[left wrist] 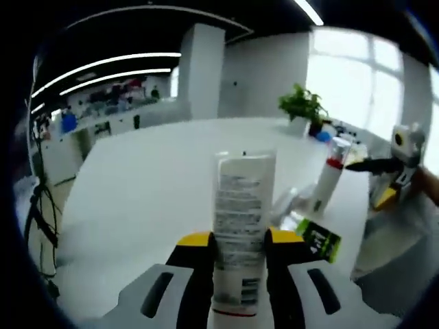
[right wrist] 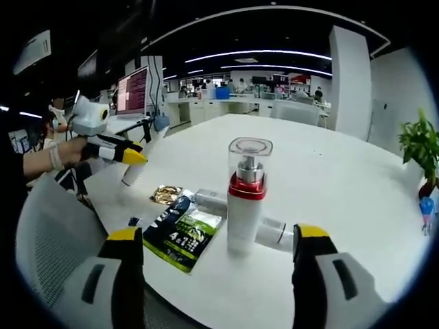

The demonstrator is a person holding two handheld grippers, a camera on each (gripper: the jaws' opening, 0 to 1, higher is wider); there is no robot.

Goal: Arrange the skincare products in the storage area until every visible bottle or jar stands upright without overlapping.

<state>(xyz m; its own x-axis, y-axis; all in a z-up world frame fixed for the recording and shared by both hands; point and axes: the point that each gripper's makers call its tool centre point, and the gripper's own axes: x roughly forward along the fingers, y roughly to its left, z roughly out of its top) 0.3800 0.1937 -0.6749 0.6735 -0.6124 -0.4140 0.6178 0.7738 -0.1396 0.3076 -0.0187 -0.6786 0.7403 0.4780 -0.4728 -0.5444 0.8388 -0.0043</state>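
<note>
While the left gripper (left wrist: 239, 257) holds a white plastic tube with grey print (left wrist: 241, 226) pinched between its yellow-tipped fingers (left wrist: 194, 241), lifted above the round white table (left wrist: 151, 185), the right gripper (right wrist: 218, 250) has its fingers spread wide apart around nothing. Between them stands upright a white pump bottle with red collar and clear cap (right wrist: 245, 199). Just behind this bottle lies a white tube (right wrist: 271, 232); left of the bottle lies a flat dark-green sachet (right wrist: 184, 233).

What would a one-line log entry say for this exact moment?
left gripper: shut on white tube | right gripper: open, near pump bottle, upright | dark sachet: flat on table
</note>
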